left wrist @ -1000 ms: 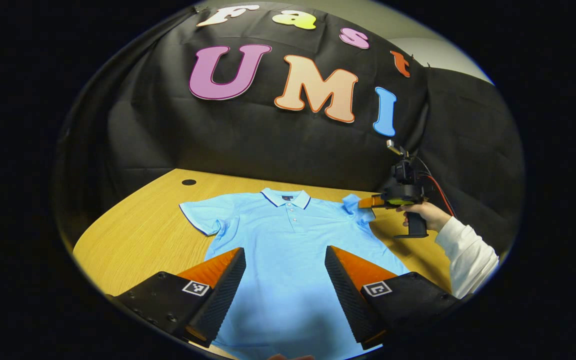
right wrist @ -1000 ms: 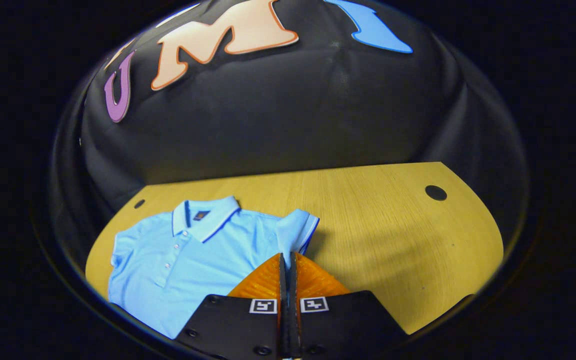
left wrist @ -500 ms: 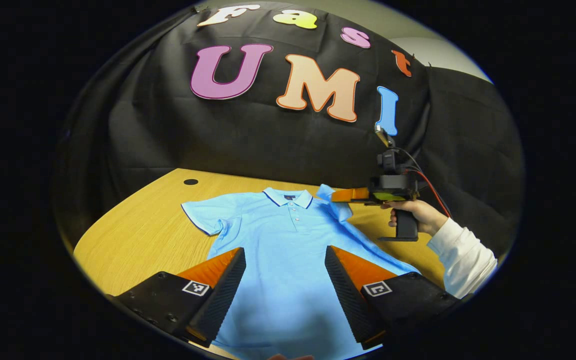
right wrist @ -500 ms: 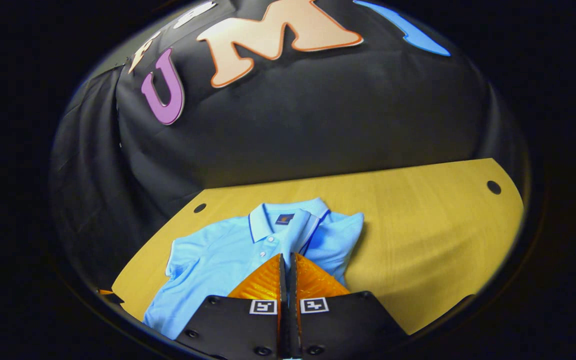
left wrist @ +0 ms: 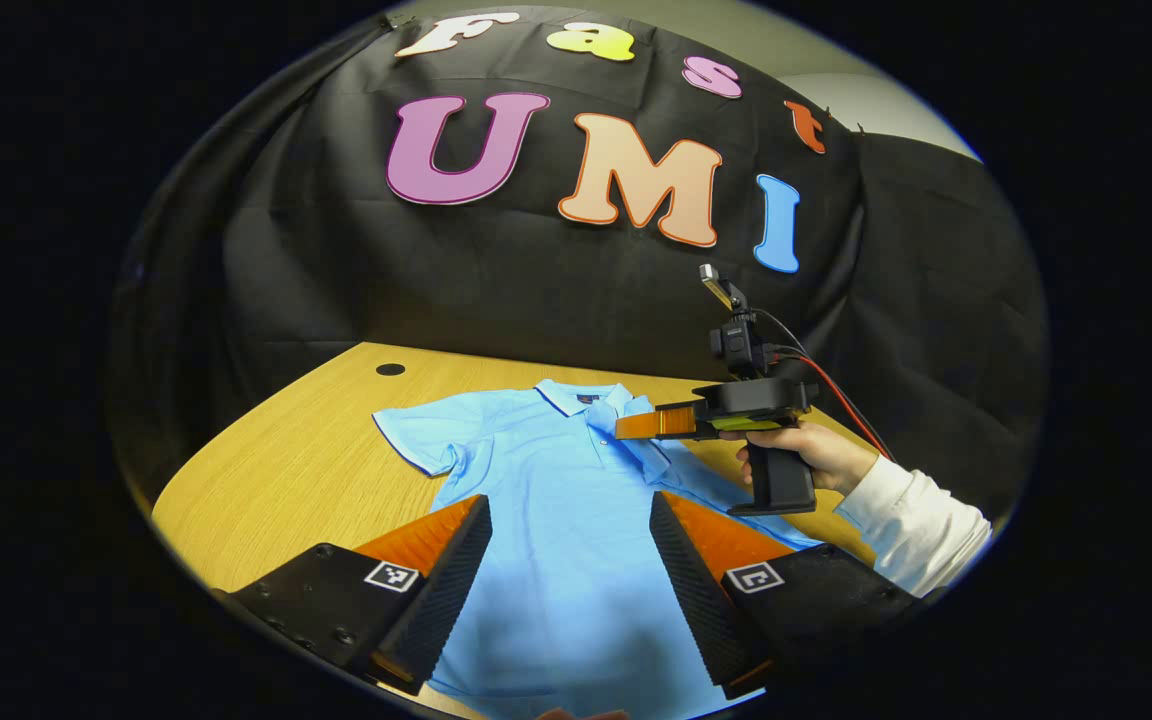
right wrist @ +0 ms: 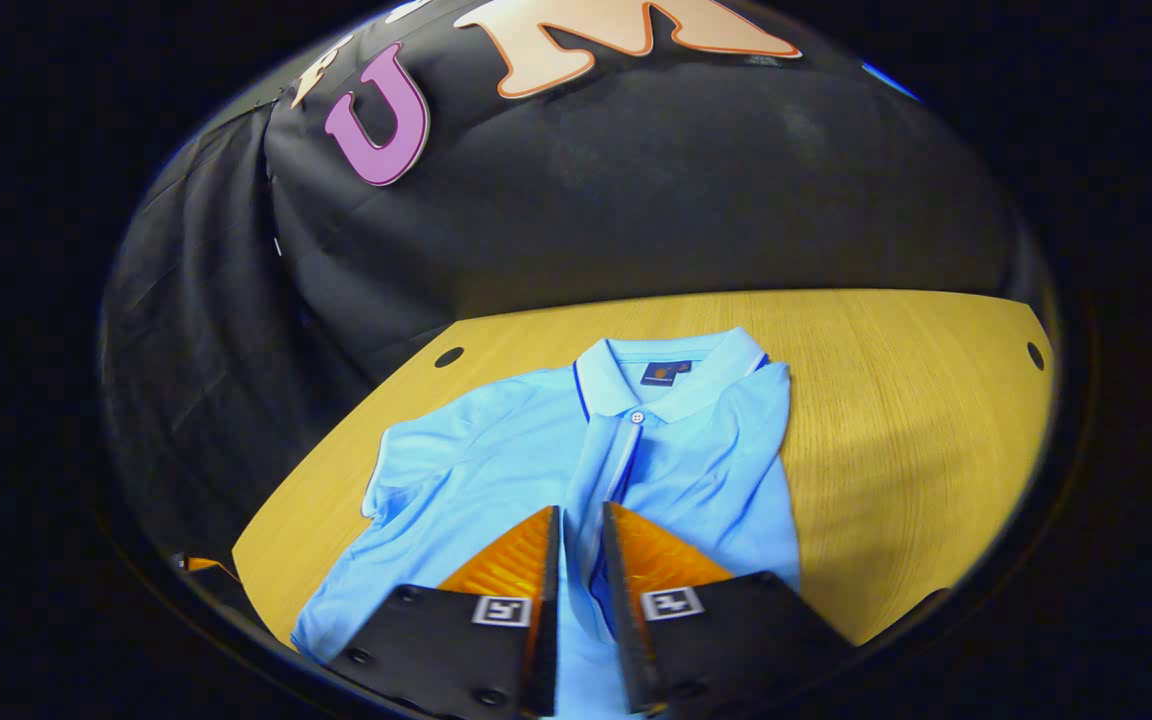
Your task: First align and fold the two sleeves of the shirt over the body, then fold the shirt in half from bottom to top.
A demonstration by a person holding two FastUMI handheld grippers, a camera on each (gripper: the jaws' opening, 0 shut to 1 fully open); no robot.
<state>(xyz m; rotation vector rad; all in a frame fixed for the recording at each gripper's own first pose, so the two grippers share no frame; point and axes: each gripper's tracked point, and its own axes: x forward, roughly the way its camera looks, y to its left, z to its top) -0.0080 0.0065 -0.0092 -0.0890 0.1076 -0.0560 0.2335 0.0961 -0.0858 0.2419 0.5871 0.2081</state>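
Light blue polo shirt (left wrist: 556,500) lies face up on the wooden table (left wrist: 276,470), collar (right wrist: 671,385) toward the booth wall, hem toward the person.

Step in hand, as I judge it: sleeve fold 1 of 2. In the right gripper view the right sleeve (right wrist: 606,480) lies drawn across the chest, its striped cuff running down beside the button placket. The shirt's right edge now reads as a straight fold line from collar down.

Right gripper (right wrist: 579,525): fingers slightly apart, a narrow gap between them, with the sleeve cloth lying in that gap. Whether the fingers press on the cloth I cannot tell; it looks like a release just under way. In the left gripper view the same tool hangs low over the chest, held by a hand (left wrist: 806,450) in a white sleeve (left wrist: 921,520).

Left gripper (left wrist: 568,545): fingers wide apart, holding nothing, hovering over the lower body of the shirt.

Left sleeve (left wrist: 416,440) lies spread flat on the table, unfolded.

Next move calls for:
- right gripper to open fully and lift clear without dragging the folded sleeve back out;
- left gripper to travel to the left sleeve cuff, pinch it, and carry it over the chest to mirror the first fold.

Bottom-to-top fold not yet begun.
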